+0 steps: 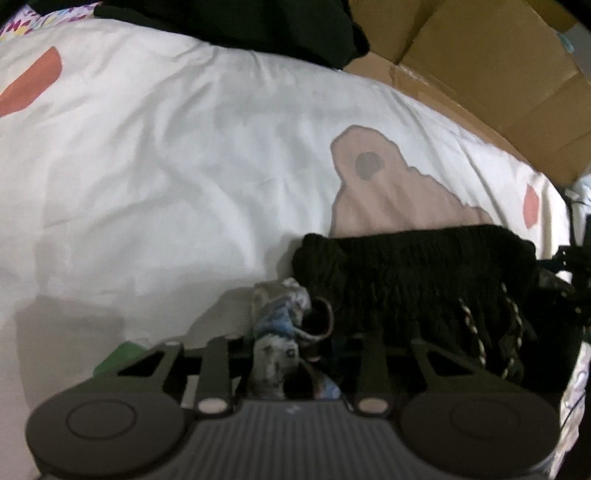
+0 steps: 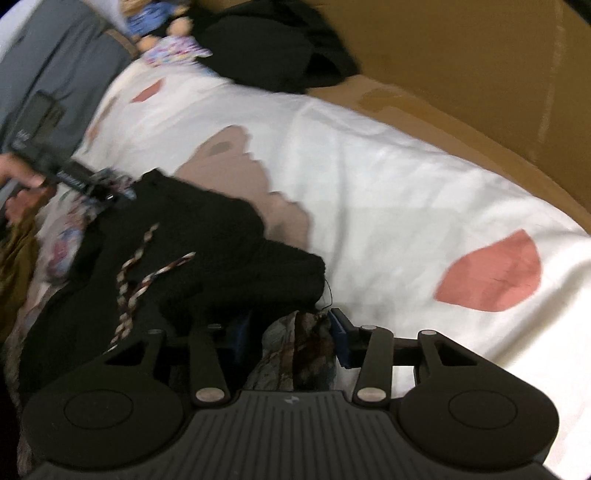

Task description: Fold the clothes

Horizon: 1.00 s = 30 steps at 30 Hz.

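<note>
A bedroom: printed white bedsheet (image 1: 184, 147), doll (image 2: 155, 22), cardboard box (image 2: 480, 74).

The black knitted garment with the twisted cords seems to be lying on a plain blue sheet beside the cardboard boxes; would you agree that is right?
Not quite: the sheet is white with pink and brownish patches, not plain blue, as the right wrist view shows. The black knitted garment with the twisted cords does lie on it, beside the cardboard boxes.

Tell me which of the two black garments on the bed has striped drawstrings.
The near black garment, lying between the grippers, with two braided drawstrings across it. The other black heap sits far off by the cardboard box, no cords visible.
</note>
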Available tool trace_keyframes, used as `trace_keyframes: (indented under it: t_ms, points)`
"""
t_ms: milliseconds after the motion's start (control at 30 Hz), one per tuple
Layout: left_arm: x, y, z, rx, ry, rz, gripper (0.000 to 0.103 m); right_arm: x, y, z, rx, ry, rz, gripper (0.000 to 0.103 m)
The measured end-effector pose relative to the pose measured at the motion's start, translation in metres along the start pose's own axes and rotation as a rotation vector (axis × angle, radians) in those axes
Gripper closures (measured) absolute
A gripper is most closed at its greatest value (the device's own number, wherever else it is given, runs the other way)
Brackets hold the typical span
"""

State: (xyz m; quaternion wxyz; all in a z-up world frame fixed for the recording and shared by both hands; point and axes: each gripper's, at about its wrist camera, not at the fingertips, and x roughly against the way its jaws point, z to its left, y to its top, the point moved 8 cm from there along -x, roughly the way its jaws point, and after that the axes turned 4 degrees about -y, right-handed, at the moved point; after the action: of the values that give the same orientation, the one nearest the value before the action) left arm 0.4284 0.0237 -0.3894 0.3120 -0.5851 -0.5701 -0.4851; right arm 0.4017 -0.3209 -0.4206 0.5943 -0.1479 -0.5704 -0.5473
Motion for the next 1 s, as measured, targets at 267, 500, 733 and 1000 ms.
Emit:
trace_keyframes:
  t_ms: [267,500,733,1000]
  points:
    - [0.014,0.021,0.001,0.051,0.012,-0.053,0.043,0.014,0.008,-0.017,-0.07,-0.002,-0.031,0.052]
    - [-0.017,0.016,0.004,0.063,0.019,-0.022,0.047,0.005,0.009,-0.028,-0.152,-0.032,-0.037,0.052]
    - [-0.007,0.015,-0.014,-0.037,0.029,-0.074,0.084,-0.015,0.002,-0.012,-0.154,-0.057,-0.022,0.054]
    - [0.039,0.034,-0.03,-0.107,0.012,-0.216,0.088,0.013,0.01,-0.005,-0.05,-0.128,-0.069,0.083]
